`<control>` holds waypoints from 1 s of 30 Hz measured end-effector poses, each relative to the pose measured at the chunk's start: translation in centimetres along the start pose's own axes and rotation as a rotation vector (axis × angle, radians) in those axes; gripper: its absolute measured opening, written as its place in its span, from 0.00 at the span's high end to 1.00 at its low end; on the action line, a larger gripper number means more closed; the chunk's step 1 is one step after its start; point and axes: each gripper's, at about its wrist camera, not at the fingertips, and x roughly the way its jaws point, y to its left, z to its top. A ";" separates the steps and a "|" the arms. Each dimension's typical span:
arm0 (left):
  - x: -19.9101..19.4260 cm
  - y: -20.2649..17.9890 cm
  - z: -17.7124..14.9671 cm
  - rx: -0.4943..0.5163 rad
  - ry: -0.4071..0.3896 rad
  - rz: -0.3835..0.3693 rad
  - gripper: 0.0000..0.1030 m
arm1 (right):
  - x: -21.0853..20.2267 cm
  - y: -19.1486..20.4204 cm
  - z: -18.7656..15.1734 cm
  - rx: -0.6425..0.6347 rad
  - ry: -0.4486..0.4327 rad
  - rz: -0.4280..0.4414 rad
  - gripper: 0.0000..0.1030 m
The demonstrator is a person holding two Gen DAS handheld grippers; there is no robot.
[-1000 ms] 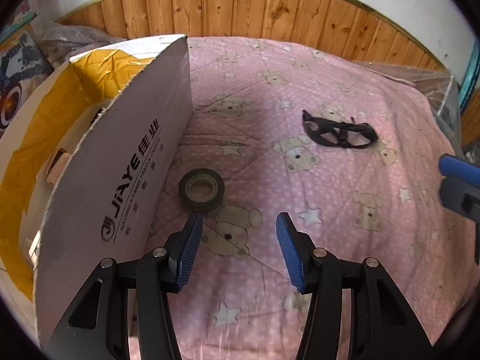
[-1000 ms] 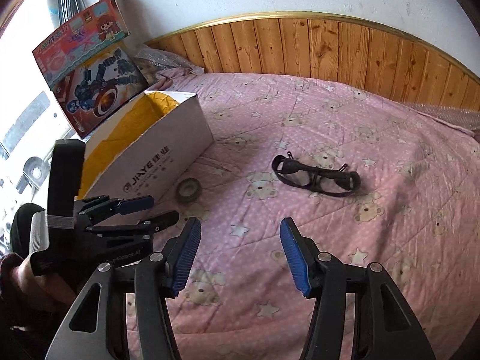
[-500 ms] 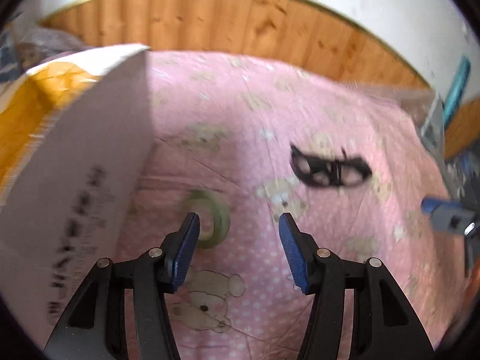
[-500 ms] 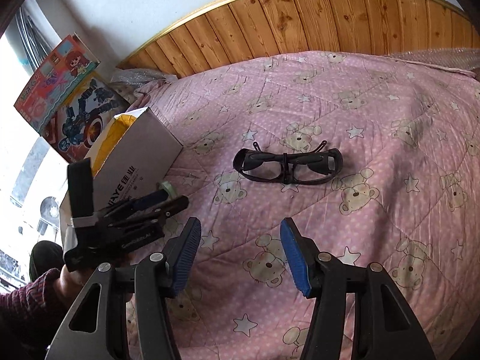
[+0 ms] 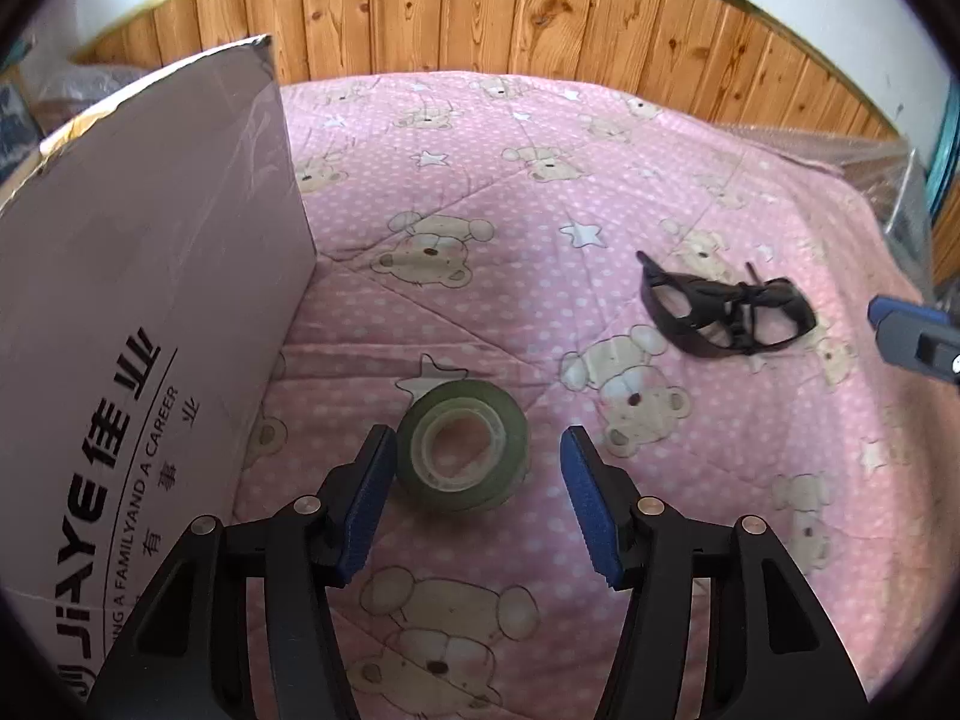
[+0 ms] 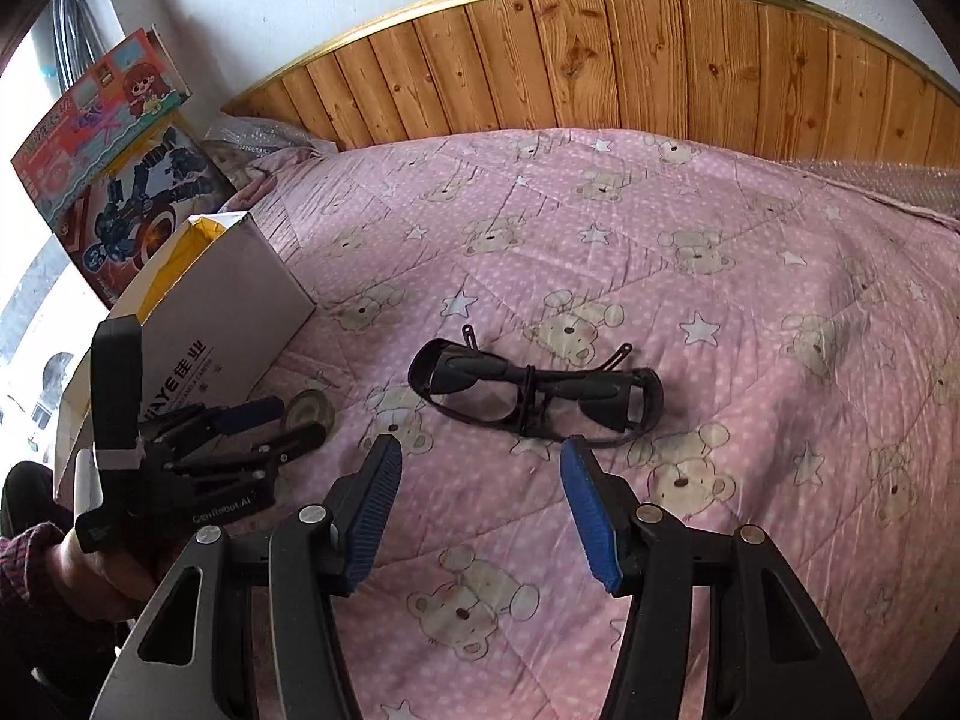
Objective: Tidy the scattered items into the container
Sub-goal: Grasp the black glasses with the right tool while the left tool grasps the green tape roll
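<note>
My left gripper (image 5: pixel 479 450) has its blue pads spread wide, having just been opening, and the roll of tape (image 5: pixel 463 445) lies flat on the bedspread between them, the left pad just beside its rim; I cannot see either pad pressing on it, so nothing is gripped. My right gripper (image 6: pixel 480 462) is likewise released, its jaws having just widened a little, with only bare quilt between the fingers. Just beyond its tips lie the black safety glasses (image 6: pixel 536 389), folded, lenses facing me, resting on the pink bear-and-star bedspread (image 6: pixel 750 312). To the left of the tape stands the cardboard box (image 5: pixel 138 324), its printed white side close to the roll; from the right wrist view I see its yellow-taped inner wall and open top. In that same view a hand (image 6: pixel 90 564) in a dark sleeve holds the left gripper's handle down by the box. Behind the box a colourful toy carton (image 6: pixel 114 162) leans against the wall, and the wooden headboard (image 6: pixel 630 60) runs across the far edge of the bed.
</note>
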 end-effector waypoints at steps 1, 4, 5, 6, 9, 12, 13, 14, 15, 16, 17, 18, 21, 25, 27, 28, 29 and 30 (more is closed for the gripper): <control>0.3 -0.2 0.1 0.009 0.002 0.012 0.42 | 0.4 0.0 0.2 -0.014 0.004 0.012 0.41; 1.0 0.3 -0.2 -0.001 0.021 0.021 0.43 | 1.8 0.3 0.7 -0.080 0.021 0.022 0.37; 0.8 0.3 -0.4 0.003 0.007 0.020 0.45 | 2.4 0.5 0.9 -0.107 0.026 0.013 0.37; 0.8 0.1 -0.4 0.017 0.004 0.027 0.48 | 2.9 0.8 1.1 -0.142 0.031 -0.001 0.37; 0.6 0.2 -0.8 0.037 -0.009 0.011 0.69 | 4.7 1.3 1.6 -0.257 0.045 -0.058 0.34; 0.9 0.6 -0.5 0.025 -0.005 -0.016 0.83 | 6.8 1.4 2.0 -0.362 0.072 -0.099 0.31; 1.0 0.8 -0.3 0.010 0.002 -0.033 0.86 | 7.5 1.4 1.9 -0.398 0.085 -0.122 0.31; 0.9 1.0 -0.3 -0.004 0.007 -0.048 0.88 | 8.2 1.2 1.7 -0.418 0.097 -0.135 0.32; 0.9 1.1 -0.3 -0.011 0.012 -0.050 0.89 | 8.5 1.1 1.5 -0.429 0.095 -0.148 0.35; 1.1 1.0 -0.1 -0.016 0.018 -0.050 0.89 | 8.4 0.9 1.3 -0.433 0.080 -0.160 0.39; 1.0 1.0 -0.1 -0.026 0.024 -0.054 0.89 | 8.2 0.6 1.4 -0.424 0.076 -0.171 0.51; 1.0 1.1 0.0 -0.037 0.033 -0.055 0.89 | 8.0 0.3 1.6 -0.409 0.081 -0.185 0.69; 0.4 1.4 0.4 -0.070 0.041 -0.040 0.66 | 7.3 -0.7 2.5 -0.348 0.095 -0.135 0.89; -1.1 2.2 0.2 -0.090 0.009 -0.006 0.54 | 7.1 -0.3 2.4 -0.365 0.101 -0.133 0.89; -1.2 2.5 -0.1 -0.092 0.012 -0.009 0.51 | 7.1 0.0 2.4 -0.385 0.090 -0.137 0.79; -1.1 2.6 -0.1 -0.084 0.016 -0.009 0.51 | 7.2 0.1 2.4 -0.394 0.078 -0.142 0.73; -0.9 2.4 -0.2 -0.072 0.018 0.001 0.51 | 7.3 0.2 2.3 -0.402 0.066 -0.145 0.58; -0.7 2.2 -0.2 -0.062 0.021 0.012 0.51 | 7.4 0.2 2.3 -0.408 0.052 -0.152 0.44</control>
